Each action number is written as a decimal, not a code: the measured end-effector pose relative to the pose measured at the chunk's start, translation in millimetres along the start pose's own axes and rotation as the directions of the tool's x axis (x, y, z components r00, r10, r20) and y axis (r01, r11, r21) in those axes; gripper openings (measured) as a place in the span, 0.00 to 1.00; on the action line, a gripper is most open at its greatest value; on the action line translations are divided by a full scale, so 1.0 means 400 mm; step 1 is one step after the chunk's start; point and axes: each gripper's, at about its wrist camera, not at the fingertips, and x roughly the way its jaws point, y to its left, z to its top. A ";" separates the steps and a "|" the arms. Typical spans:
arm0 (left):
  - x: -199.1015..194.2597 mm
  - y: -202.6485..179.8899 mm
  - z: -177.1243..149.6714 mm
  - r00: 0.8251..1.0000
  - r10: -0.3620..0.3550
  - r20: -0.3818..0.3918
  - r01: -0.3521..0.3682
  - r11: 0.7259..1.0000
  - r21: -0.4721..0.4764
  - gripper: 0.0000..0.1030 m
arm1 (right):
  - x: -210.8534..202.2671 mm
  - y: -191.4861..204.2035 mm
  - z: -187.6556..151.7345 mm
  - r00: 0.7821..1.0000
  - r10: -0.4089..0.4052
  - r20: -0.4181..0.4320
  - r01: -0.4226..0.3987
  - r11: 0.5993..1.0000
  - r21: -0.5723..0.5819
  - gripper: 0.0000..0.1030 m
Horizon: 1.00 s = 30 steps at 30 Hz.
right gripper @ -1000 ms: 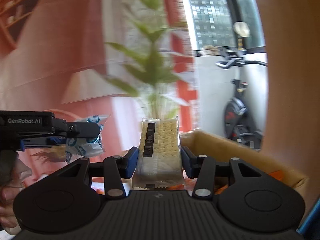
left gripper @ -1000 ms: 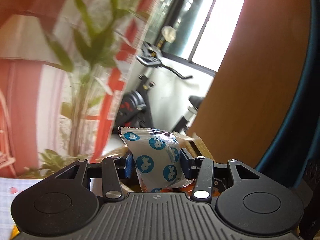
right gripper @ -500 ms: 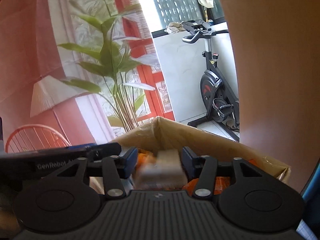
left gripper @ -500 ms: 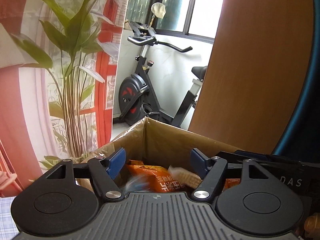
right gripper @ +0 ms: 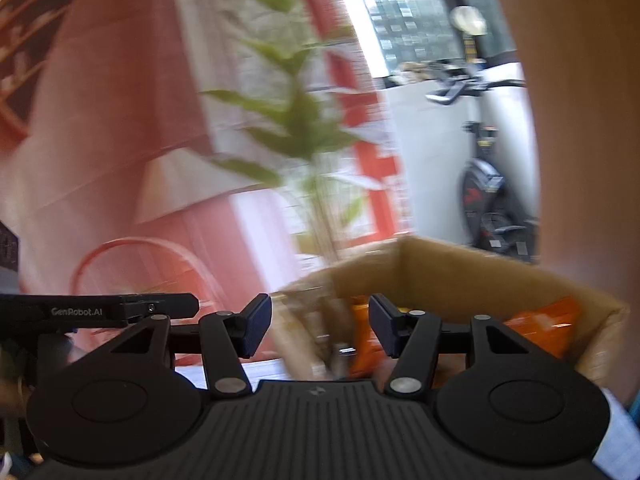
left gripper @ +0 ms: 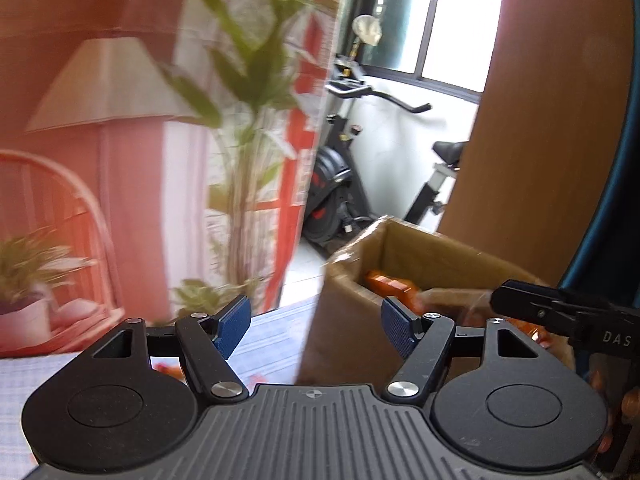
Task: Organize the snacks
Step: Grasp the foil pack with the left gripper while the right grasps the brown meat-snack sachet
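Observation:
A brown cardboard box (left gripper: pixel 436 258) stands on the checked tablecloth (left gripper: pixel 264 344), right of centre in the left wrist view. Orange snack packs (left gripper: pixel 388 282) lie inside it. My left gripper (left gripper: pixel 316 320) is open and empty, with the box's near corner between and beyond its blue pads (left gripper: pixel 234 324). My right gripper (right gripper: pixel 319 320) is also open and empty at the box (right gripper: pixel 460 276), over more orange packs (right gripper: pixel 540 324). Each view catches the other gripper's black body at its edge. The contents under the right gripper are blurred.
Small red-orange items (left gripper: pixel 168 368) lie on the cloth left of the box. Behind the table are a tall green plant (left gripper: pixel 248 128), an exercise bike (left gripper: pixel 344 184) by the window and a wooden panel (left gripper: pixel 540 140) at the right. A red rattan chair (right gripper: pixel 140 264) sits at the left.
The blue-and-white pack left my left gripper and the cracker pack left my right one; both grippers opened over the box. Both views have since swung left, so the box sits further right.

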 end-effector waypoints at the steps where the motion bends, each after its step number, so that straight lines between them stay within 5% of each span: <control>1: -0.019 0.023 -0.015 1.000 0.018 -0.008 -0.018 1.000 -0.004 0.72 | 0.008 0.022 -0.010 1.000 0.023 -0.009 -0.024 0.999 -0.023 0.57; 8: -0.095 0.179 -0.150 0.990 0.108 -0.087 -0.116 0.989 -0.095 0.72 | 0.092 0.139 -0.149 0.974 0.159 -0.164 -0.179 0.977 -0.117 0.57; 16: -0.049 0.251 -0.344 0.977 0.130 -0.167 -0.162 0.967 -0.195 0.72 | 0.221 0.158 -0.360 0.890 0.195 -0.411 -0.298 0.933 -0.202 0.56; 20: -0.030 0.258 -0.396 0.973 0.126 -0.193 -0.159 0.973 -0.166 0.72 | 0.277 0.150 -0.439 0.848 0.155 -0.507 -0.331 0.902 -0.278 0.57; 30: 0.032 0.223 -0.455 0.966 0.091 -0.242 -0.094 0.996 0.002 0.72 | 0.329 0.129 -0.521 0.803 0.092 -0.589 -0.378 0.842 -0.384 0.66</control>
